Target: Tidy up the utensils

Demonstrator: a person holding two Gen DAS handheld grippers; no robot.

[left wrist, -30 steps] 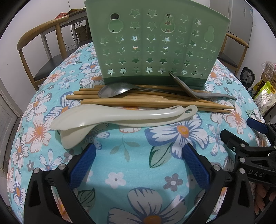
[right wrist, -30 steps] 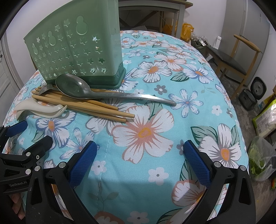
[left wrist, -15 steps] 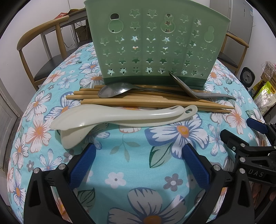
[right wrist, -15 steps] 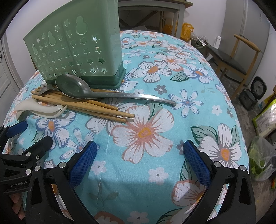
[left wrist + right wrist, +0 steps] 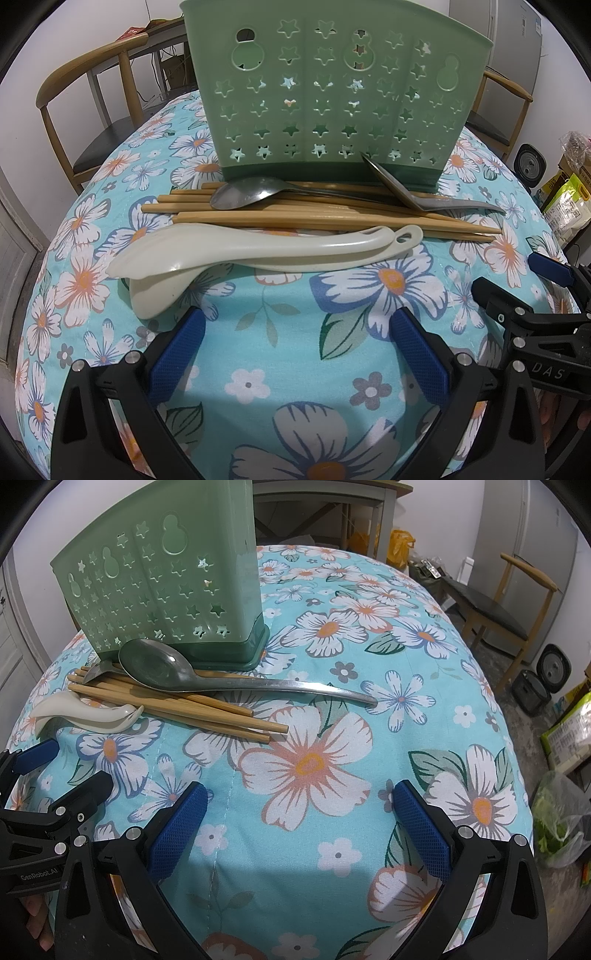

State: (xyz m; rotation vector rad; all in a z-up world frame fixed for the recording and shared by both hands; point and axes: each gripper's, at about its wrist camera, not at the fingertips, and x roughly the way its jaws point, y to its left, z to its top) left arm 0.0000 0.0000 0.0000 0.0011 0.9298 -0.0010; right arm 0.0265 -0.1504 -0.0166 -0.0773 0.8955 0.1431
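Jaws of both grippers spread wide, empty; green holder (image 5: 332,96) top cropped, chopsticks (image 5: 317,218) partly under spoons (image 5: 255,192).

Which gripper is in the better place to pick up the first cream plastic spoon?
Left, probably. The open left gripper faces the two stacked cream plastic spoons directly. From the open right gripper they lie far left, with the bamboo chopsticks and long metal spoon nearer.

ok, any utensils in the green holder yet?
No: the chopsticks, metal spoons and white spoons all lie on the tablecloth before the green holder.
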